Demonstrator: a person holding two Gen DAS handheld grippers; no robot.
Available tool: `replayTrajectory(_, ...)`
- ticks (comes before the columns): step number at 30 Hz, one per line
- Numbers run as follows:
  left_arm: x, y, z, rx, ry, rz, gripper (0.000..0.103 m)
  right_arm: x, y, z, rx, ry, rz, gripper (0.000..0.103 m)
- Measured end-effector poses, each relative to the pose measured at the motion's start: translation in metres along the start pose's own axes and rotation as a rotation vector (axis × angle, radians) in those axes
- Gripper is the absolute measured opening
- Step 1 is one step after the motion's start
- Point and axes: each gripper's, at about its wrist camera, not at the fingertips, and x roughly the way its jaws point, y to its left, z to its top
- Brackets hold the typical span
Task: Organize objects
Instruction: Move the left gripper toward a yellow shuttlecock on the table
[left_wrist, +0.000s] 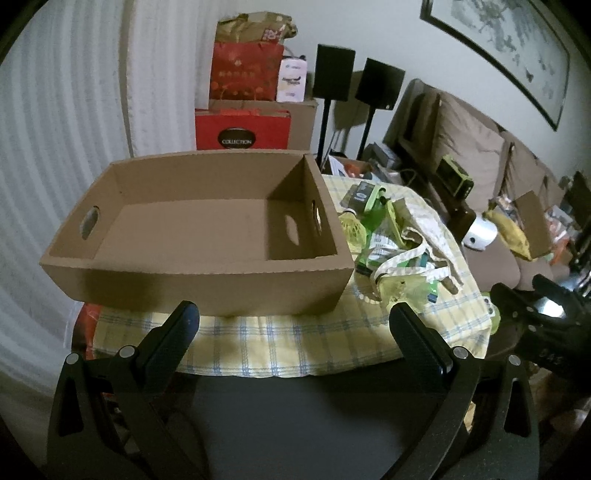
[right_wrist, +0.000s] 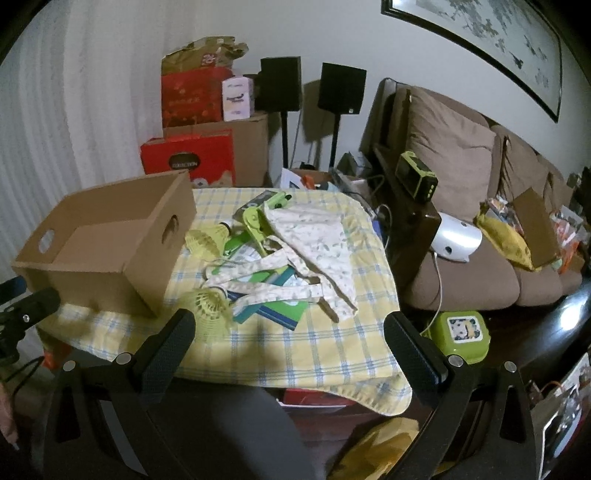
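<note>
Sofa (right_wrist: 461, 229), brown, along the right of the right wrist view; clutter on its seat, not part of the job as far as can be judged.

Table under a yellow checked tablecloth (right_wrist: 314, 347), centre of both views.

Cardboard box (left_wrist: 207, 236), open-topped, with handle cut-outs, empty; centre-left of the left wrist view, left of centre in the right wrist view (right_wrist: 110, 251). Judged to be the receptacle.

Pile of loose items just beside the box's right wall: floral cloth bag (right_wrist: 314, 240) with long straps draped across the top, green booklets (right_wrist: 284, 306) beneath, yellow-green hand fan (right_wrist: 210, 310) at the near edge, second fan (right_wrist: 201, 240) further back, touching or nearly touching the box.

Left gripper (left_wrist: 291, 321), lower centre of its view, fingers spread wide, empty, facing the near wall of the box, apart from it.

Right gripper (right_wrist: 288, 328), lower centre of its view, likewise spread and empty; near fan just beside the left fingertip, booklets between and beyond the fingers, bag straps further up the frame.

Step in hand, as judged: outset of sorting, nothing yet boxed. Next move likely: advance on one item at the pile's near edge, close, lift clear of the straps, carry left over the box rim. Risk: straps snagging neighbouring items.
</note>
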Motion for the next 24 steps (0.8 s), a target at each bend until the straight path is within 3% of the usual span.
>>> replayTrajectory(13,0.002,-0.008,0.008,0.02,-0.027,-0.019,0.102,0.0,-0.03,0.0,0.051,-0.012,0.014,0.103)
replayTrajectory(24,0.029,-0.056,0.03,0.114,0.052,-0.163,0.102,0.008,-0.062,-0.01,0.134,0.008,0.02,0.103)
